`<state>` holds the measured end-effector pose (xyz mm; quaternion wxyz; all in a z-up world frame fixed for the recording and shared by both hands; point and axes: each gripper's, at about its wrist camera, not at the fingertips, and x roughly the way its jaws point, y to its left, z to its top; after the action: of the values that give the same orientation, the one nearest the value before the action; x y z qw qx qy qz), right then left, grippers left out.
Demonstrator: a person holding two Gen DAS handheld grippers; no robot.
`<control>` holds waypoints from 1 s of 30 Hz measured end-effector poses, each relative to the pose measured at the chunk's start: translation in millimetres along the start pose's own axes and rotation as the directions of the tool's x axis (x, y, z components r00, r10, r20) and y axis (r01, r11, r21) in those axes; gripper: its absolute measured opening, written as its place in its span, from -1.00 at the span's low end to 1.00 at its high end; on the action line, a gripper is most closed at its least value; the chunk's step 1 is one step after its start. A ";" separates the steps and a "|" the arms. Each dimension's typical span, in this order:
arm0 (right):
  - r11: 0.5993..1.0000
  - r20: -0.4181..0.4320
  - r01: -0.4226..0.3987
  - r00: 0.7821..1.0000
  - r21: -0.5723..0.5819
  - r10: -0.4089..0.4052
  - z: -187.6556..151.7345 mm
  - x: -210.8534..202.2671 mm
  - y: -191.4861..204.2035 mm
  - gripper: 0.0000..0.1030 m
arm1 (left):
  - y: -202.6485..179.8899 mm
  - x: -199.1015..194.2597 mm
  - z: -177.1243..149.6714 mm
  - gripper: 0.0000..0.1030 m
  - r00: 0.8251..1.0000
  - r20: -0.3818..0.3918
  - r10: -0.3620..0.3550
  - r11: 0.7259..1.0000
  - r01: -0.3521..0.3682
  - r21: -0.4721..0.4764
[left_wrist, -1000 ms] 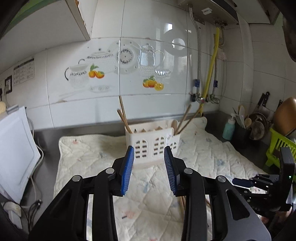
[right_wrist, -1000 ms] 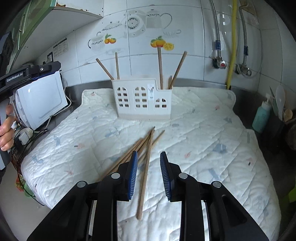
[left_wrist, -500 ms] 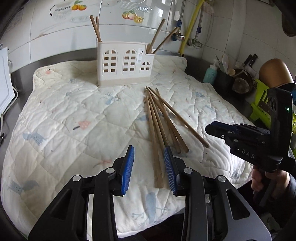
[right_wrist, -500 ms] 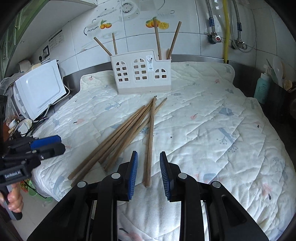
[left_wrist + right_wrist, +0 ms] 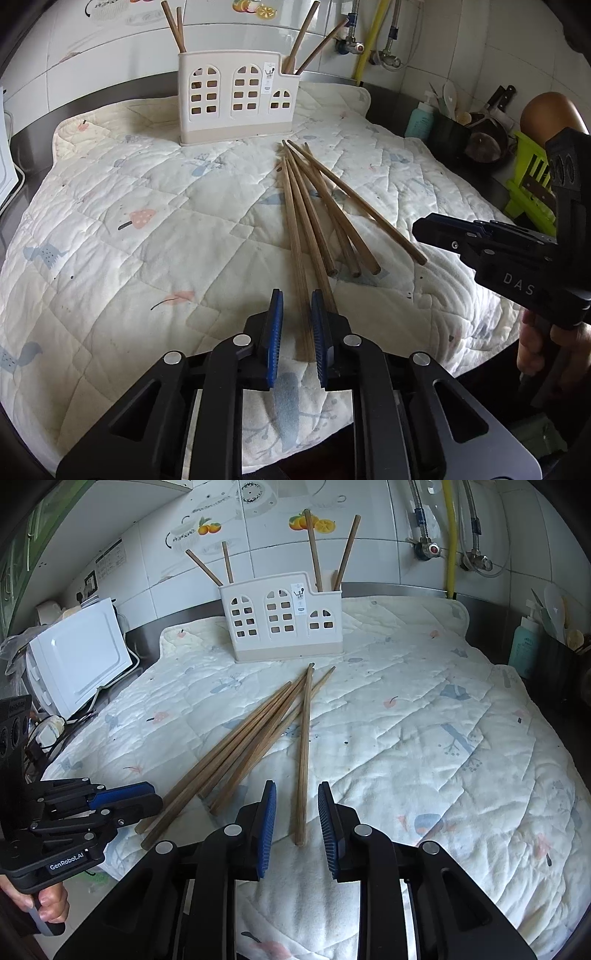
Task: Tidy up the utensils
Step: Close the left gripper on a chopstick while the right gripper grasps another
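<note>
Several wooden chopsticks [image 5: 325,206] lie fanned on the quilted mat [image 5: 129,221] in front of the white utensil holder [image 5: 236,99], which has a few chopsticks standing in it. My left gripper [image 5: 297,299] is low over the near ends. Its jaws are closing around one chopstick [image 5: 301,280], which touches the right pad while a gap shows at the left pad. My right gripper [image 5: 297,786] is open astride the near end of a separate chopstick [image 5: 304,746], and neither pad touches it. Each gripper shows in the other's view: the right gripper [image 5: 419,230] and the left gripper [image 5: 155,805].
A white appliance [image 5: 77,653] with cables stands left of the mat. On the right are a teal bottle [image 5: 419,120], a dark pot of utensils [image 5: 448,136] and a green rack [image 5: 528,192]. The mat's front edge lies just under both grippers.
My left gripper has dropped from facing the holder down to the chopsticks' near ends, and its jaws have narrowed around one. My right gripper has sunk slightly over its chopstick.
</note>
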<state>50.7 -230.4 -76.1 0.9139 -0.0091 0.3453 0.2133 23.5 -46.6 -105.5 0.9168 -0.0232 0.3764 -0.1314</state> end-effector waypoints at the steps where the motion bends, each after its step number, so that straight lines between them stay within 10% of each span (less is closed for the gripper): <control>1: 1.000 -0.001 0.000 1.000 0.001 0.000 -0.2 0.5 0.0 -0.56 | 0.8 1.6 -0.1 -0.71 1.000 -0.001 -0.007 1.000 0.007 -0.004; 30: 0.999 -0.003 0.016 1.000 0.033 -0.016 0.3 27.6 -0.9 -0.87 | 8.9 17.0 10.7 -0.91 1.000 0.011 0.013 0.999 -0.013 -0.053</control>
<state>69.8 -220.6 -93.5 0.9151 0.0028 0.3500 0.2004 44.5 -43.0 -110.7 0.9188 -0.0458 0.3747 -0.1153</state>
